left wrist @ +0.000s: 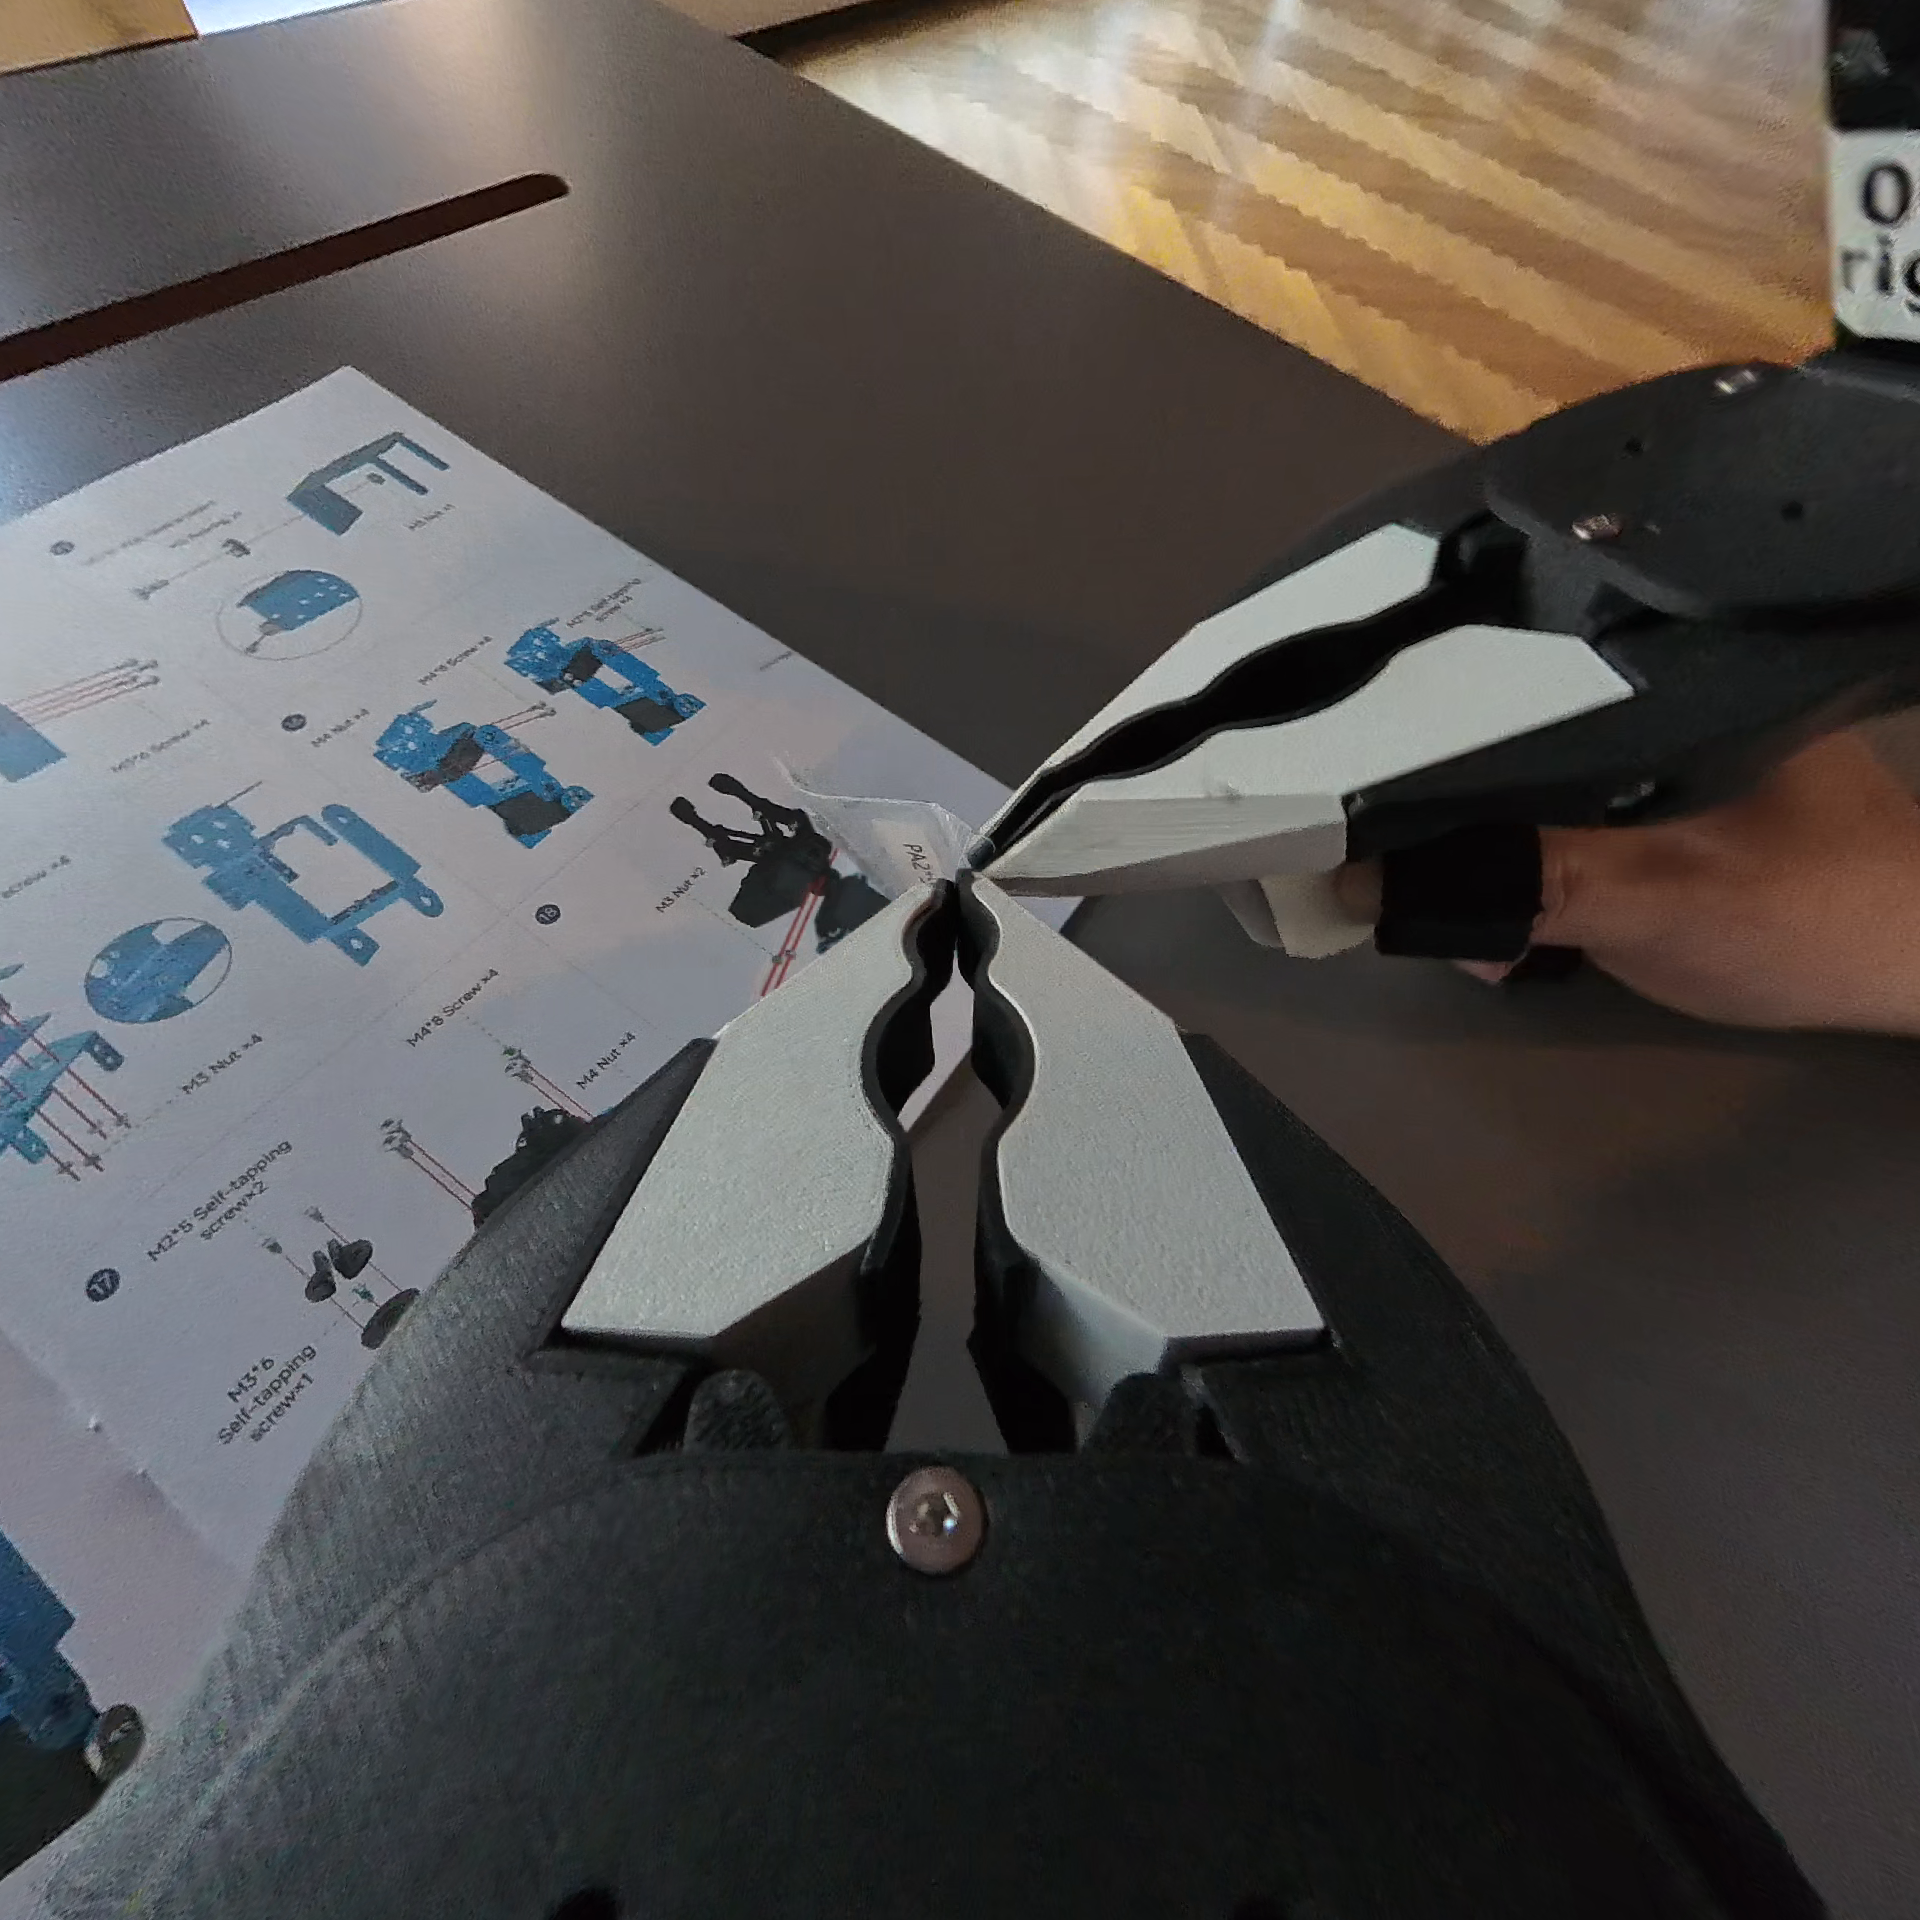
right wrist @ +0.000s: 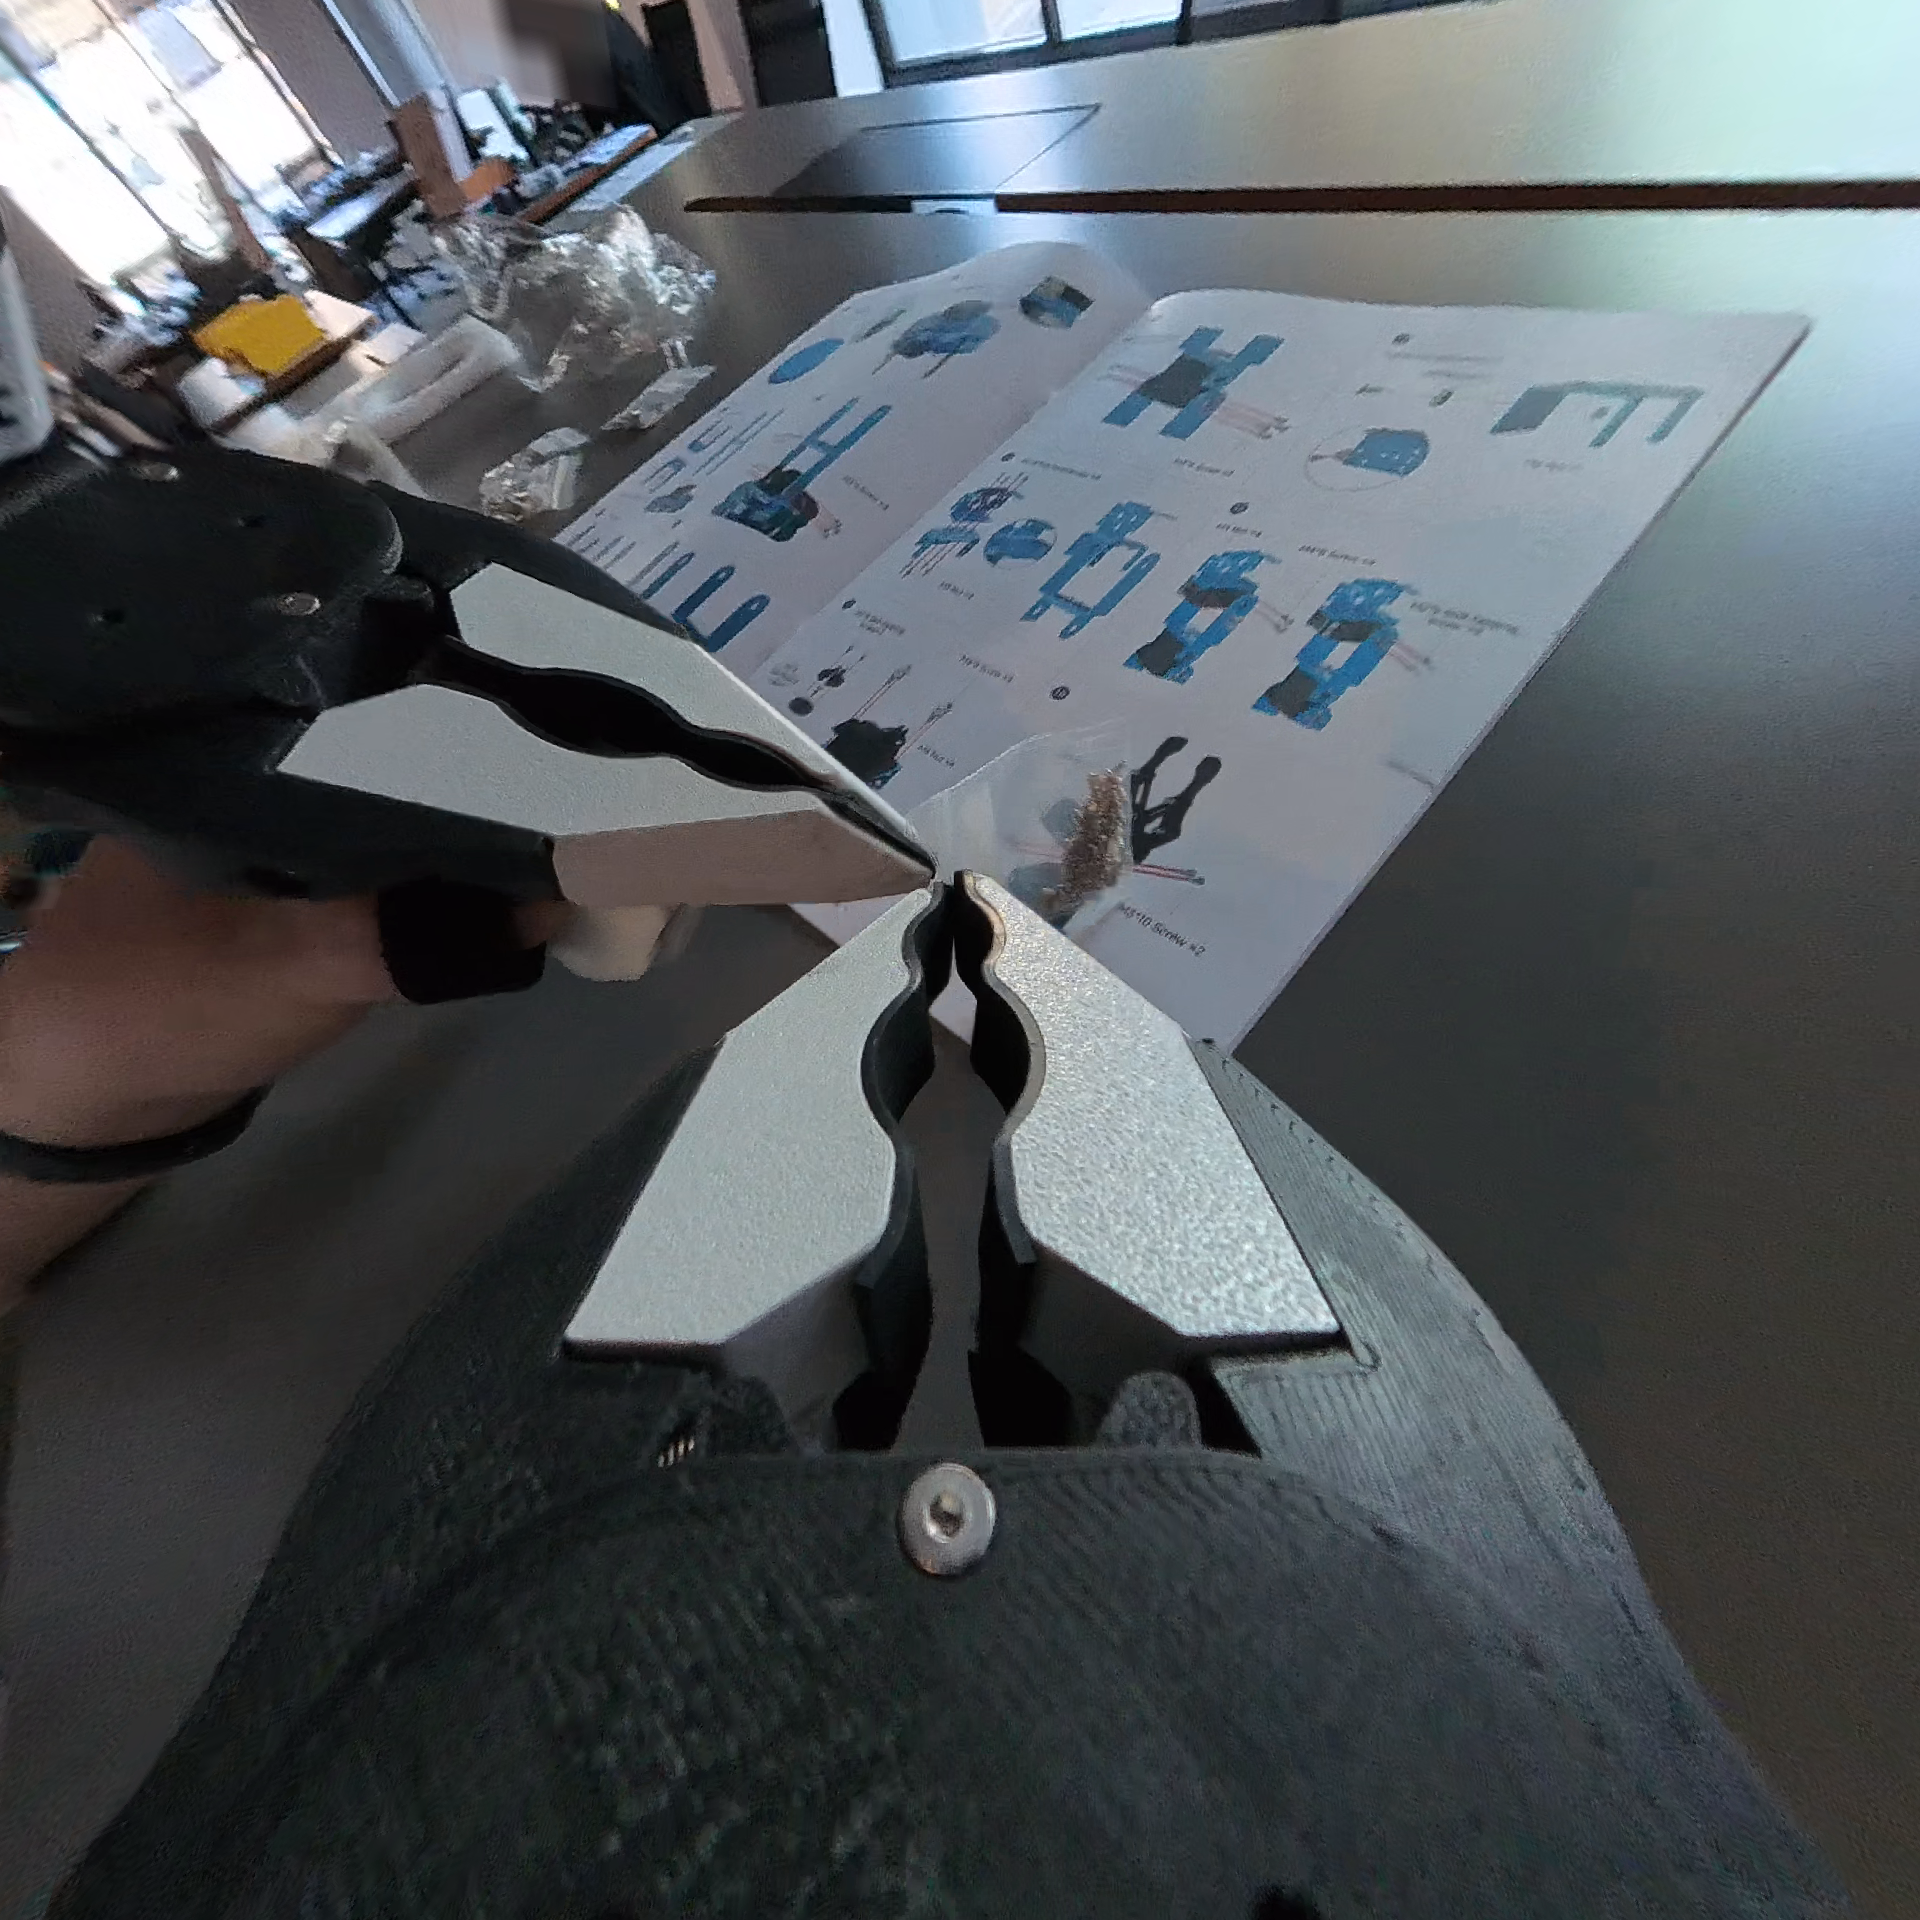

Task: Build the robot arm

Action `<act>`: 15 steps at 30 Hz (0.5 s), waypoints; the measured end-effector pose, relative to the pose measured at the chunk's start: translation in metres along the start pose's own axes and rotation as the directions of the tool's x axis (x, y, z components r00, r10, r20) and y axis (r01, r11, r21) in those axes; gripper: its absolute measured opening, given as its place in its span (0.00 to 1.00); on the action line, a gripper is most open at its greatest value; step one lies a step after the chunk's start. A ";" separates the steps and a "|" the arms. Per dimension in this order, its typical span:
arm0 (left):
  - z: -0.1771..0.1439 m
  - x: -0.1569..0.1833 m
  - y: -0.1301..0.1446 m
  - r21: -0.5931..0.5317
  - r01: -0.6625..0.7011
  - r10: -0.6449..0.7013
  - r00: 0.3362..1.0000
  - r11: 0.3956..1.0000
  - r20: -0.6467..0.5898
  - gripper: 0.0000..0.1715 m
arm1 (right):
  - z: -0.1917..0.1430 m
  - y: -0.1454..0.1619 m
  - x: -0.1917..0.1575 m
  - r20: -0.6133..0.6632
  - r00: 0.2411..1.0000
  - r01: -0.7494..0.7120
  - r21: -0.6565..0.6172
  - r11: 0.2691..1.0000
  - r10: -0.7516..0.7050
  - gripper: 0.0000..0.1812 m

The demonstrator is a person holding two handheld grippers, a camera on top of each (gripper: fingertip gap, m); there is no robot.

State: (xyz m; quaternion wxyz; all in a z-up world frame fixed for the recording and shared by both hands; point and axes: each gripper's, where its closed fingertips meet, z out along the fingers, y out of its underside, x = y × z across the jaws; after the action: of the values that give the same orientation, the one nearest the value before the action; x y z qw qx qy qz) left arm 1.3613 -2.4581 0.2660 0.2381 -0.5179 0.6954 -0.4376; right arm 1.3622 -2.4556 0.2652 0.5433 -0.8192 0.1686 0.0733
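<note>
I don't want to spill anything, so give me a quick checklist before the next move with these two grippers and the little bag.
1. Left gripper shut on small clear bag: ok.
2. Right gripper shut on it: ok, tips closed at its edge.
3. Tips gripping separate spots: cannot tell, they nearly meet.
4. Bag still sealed: cannot tell.
5. Contents settled away from pinched edge: ok, small metal pieces clump mid-bag.
6. Something below to catch spills: ok, open instruction booklet on dark table.

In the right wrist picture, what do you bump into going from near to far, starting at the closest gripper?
right gripper → small clear bag of screws → open instruction booklet → long slot in the dark table
</note>
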 end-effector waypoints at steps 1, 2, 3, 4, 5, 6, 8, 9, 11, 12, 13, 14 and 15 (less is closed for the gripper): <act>0.000 -0.001 -0.001 0.011 0.022 -0.022 1.000 1.000 -0.004 0.00 | 0.001 -0.001 0.001 -0.031 0.999 0.026 0.006 1.000 -0.026 0.00; 0.001 -0.002 -0.002 0.021 0.039 -0.039 0.999 0.999 -0.005 0.00 | 0.000 -0.002 0.002 -0.062 0.997 0.050 0.013 0.999 -0.049 0.00; 0.002 -0.002 -0.002 0.028 0.042 -0.042 0.999 0.999 0.003 0.00 | 0.000 -0.003 0.003 -0.090 0.994 0.070 0.017 0.997 -0.068 0.00; 0.002 -0.003 -0.003 0.032 0.034 -0.035 0.999 0.999 0.021 0.00 | 0.000 -0.003 0.004 -0.115 0.990 0.084 0.018 0.996 -0.081 0.00; 0.003 -0.004 -0.002 0.034 0.019 -0.020 0.999 0.999 0.049 0.00 | 0.001 -0.003 0.005 -0.133 0.988 0.085 0.017 0.996 -0.082 0.00; 0.003 -0.005 -0.002 0.032 0.001 -0.004 0.997 0.999 0.075 0.00 | 0.002 -0.003 0.005 -0.145 0.986 0.083 0.015 0.996 -0.080 0.00; 0.005 -0.005 -0.003 0.034 -0.013 0.009 0.994 0.999 0.111 0.00 | 0.002 -0.004 0.007 -0.174 0.981 0.092 0.017 0.996 -0.088 0.00; 0.005 -0.006 -0.004 0.032 -0.020 0.016 0.992 0.999 0.129 0.00 | 0.002 -0.004 0.008 -0.193 0.976 0.105 0.015 0.994 -0.100 0.00; 0.007 -0.008 -0.004 0.028 -0.037 0.031 0.985 0.999 0.170 0.00 | 0.003 -0.005 0.011 -0.228 0.967 0.121 0.011 0.993 -0.115 0.00; 0.008 -0.008 -0.004 0.027 -0.048 0.041 0.981 0.999 0.192 0.00 | 0.004 -0.006 0.011 -0.240 0.964 0.124 0.010 0.992 -0.118 0.00; 0.008 -0.009 -0.004 0.021 -0.058 0.052 0.976 0.998 0.210 0.00 | 0.004 -0.005 0.012 -0.246 0.962 0.126 0.006 0.992 -0.120 0.00; 0.009 -0.009 -0.004 0.024 -0.052 0.046 0.974 0.998 0.221 0.00 | 0.004 -0.006 0.013 -0.253 0.960 0.126 0.006 0.992 -0.120 0.00; 0.011 -0.009 -0.005 0.033 -0.023 0.016 0.975 0.999 0.223 0.00 | 0.004 -0.006 0.015 -0.267 0.957 0.124 0.008 0.992 -0.117 0.00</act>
State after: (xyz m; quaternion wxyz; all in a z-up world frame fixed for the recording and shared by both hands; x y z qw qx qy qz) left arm 1.3761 -2.4542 0.2638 0.3279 -0.5525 0.6616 -0.3867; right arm 1.3790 -2.4528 0.2645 0.5291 -0.8237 0.1906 -0.0725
